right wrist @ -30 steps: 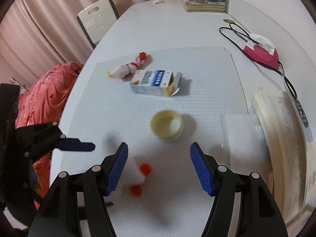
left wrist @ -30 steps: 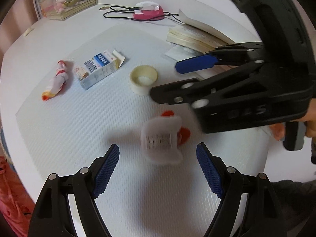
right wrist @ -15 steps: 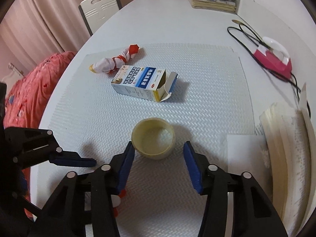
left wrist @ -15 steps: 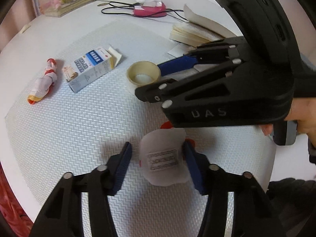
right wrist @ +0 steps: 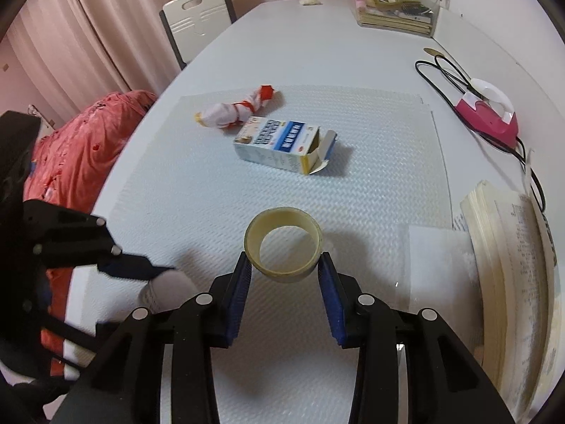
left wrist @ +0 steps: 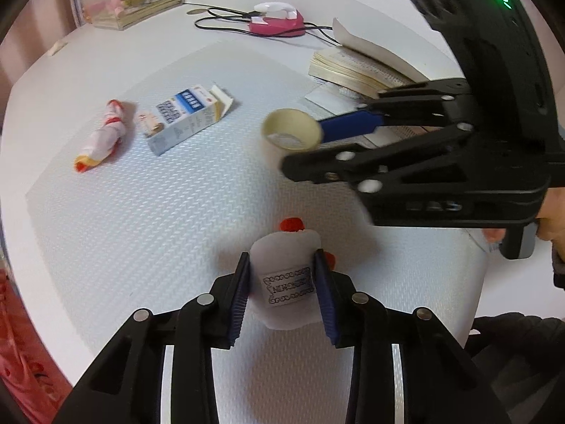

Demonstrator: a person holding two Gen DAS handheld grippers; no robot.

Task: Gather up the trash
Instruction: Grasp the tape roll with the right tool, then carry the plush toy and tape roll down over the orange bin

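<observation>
My left gripper (left wrist: 282, 258) points down at the mat, its jaws closing with the pads pressing both sides of a white packet (left wrist: 286, 284) with red bits and a printed label. My right gripper (right wrist: 284, 261) is shut on a pale yellow tape roll (right wrist: 286, 271) and holds it tilted a little above the mat. In the left wrist view that roll (left wrist: 282, 120) hangs in the right gripper (left wrist: 317, 148) up and to the right. A blue-and-white carton (right wrist: 282, 145) with an open flap and a red-and-white twisted wrapper (right wrist: 236, 111) lie farther out on the mat.
A textured white mat (right wrist: 176, 194) covers the table's middle. An open book (right wrist: 512, 265) lies at the right, a pink device with a black cord (right wrist: 491, 113) behind it. A clear organiser box (right wrist: 395, 10) stands far back. A chair (right wrist: 197, 17) and red cloth (right wrist: 77, 141) are left.
Both grippers closed: the left onto the white packet, the right onto the tape roll, which now sits tilted and raised off the mat.
</observation>
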